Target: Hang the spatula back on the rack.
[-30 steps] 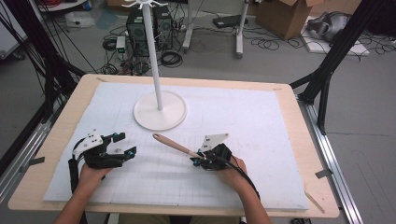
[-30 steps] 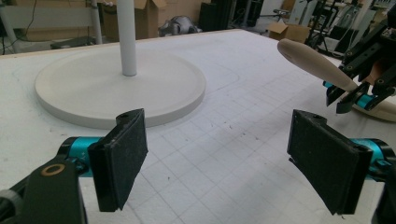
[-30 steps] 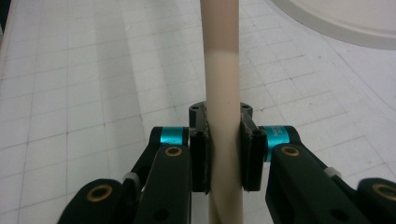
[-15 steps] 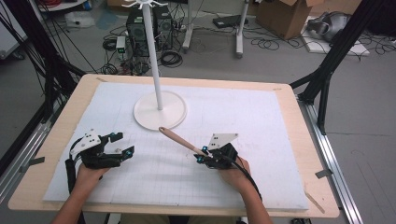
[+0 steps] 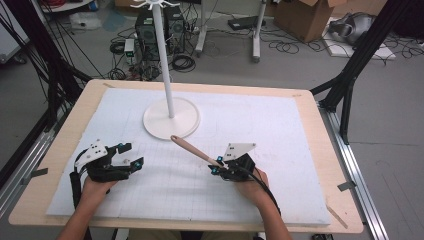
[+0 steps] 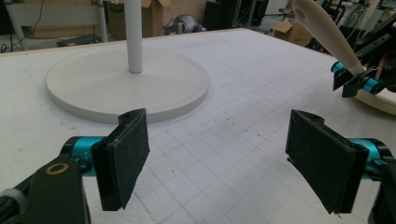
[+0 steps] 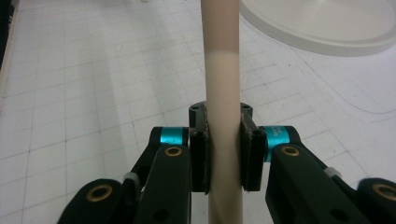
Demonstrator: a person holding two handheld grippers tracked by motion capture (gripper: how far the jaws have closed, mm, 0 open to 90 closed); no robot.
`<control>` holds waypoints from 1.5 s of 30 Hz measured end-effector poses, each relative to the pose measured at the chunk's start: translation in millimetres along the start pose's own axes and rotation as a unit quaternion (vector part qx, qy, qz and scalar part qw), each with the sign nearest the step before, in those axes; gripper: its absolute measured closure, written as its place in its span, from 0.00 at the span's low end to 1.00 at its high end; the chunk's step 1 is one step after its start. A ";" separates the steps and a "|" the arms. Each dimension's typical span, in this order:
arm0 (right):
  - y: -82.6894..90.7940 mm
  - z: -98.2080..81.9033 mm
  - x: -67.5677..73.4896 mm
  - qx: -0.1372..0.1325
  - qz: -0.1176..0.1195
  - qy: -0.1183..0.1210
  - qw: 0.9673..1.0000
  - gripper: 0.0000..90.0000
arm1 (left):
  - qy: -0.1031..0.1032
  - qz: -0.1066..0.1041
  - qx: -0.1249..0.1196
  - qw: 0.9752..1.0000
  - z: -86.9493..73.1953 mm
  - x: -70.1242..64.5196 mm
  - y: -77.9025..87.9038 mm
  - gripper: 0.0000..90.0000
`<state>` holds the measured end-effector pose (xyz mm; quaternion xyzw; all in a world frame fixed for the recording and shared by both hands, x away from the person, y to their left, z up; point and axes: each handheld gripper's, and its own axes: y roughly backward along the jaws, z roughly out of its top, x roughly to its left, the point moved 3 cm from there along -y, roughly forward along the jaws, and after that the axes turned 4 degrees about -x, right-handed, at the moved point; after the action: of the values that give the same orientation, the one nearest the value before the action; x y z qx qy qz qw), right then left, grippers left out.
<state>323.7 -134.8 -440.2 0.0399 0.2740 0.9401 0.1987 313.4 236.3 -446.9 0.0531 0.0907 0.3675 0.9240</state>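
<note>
Gripping a wooden spoon (image 5: 192, 151) by its handle, the right gripper (image 5: 220, 169) sits at lower centre of the high view, the spoon angling toward the white stand (image 5: 171, 118). At lower left, the left gripper (image 5: 131, 155) gapes wide above the surface (image 5: 300, 150).

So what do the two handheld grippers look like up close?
Both grippers, left and right, have black bodies, teal sleeves behind flat black pads, brass-coloured pivot rings and a grey three-cornered top plate. A black cable trails back from each.
</note>
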 end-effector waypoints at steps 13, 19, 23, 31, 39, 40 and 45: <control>2.8 1.2 -2.4 -0.011 -0.013 -0.005 1.000 0.87 | 0.006 0.002 -0.002 1.000 -3.7 2.9 4.1 0.24; 10.2 3.9 0.0 -0.022 -0.029 -0.002 0.999 0.87 | 0.004 0.005 -0.008 1.000 -5.5 -0.6 4.6 0.24; 15.4 5.0 -1.6 -0.035 -0.031 -0.009 0.999 0.87 | 0.005 0.005 -0.006 1.000 -6.6 -1.3 4.9 0.25; 25.2 13.3 -6.1 -0.049 -0.043 -0.022 0.998 0.87 | 0.005 0.006 -0.004 1.000 -7.5 -0.2 4.8 0.25; 37.5 33.7 -12.8 -0.065 -0.048 -0.033 0.996 0.87 | 0.009 0.007 -0.004 1.000 -8.5 -0.4 4.6 0.25; 39.5 36.8 -13.8 -0.071 -0.047 -0.035 0.996 0.87 | 0.007 0.006 -0.004 1.000 -8.3 -0.4 4.5 0.25; 48.5 50.6 -19.9 -0.094 -0.054 -0.030 0.994 0.87 | 0.008 0.008 -0.007 1.000 -7.9 -0.5 4.7 0.25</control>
<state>334.2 -154.8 -371.0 0.0341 0.1799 0.9480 0.2605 308.3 239.6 -453.8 0.0446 0.0951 0.3755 0.9208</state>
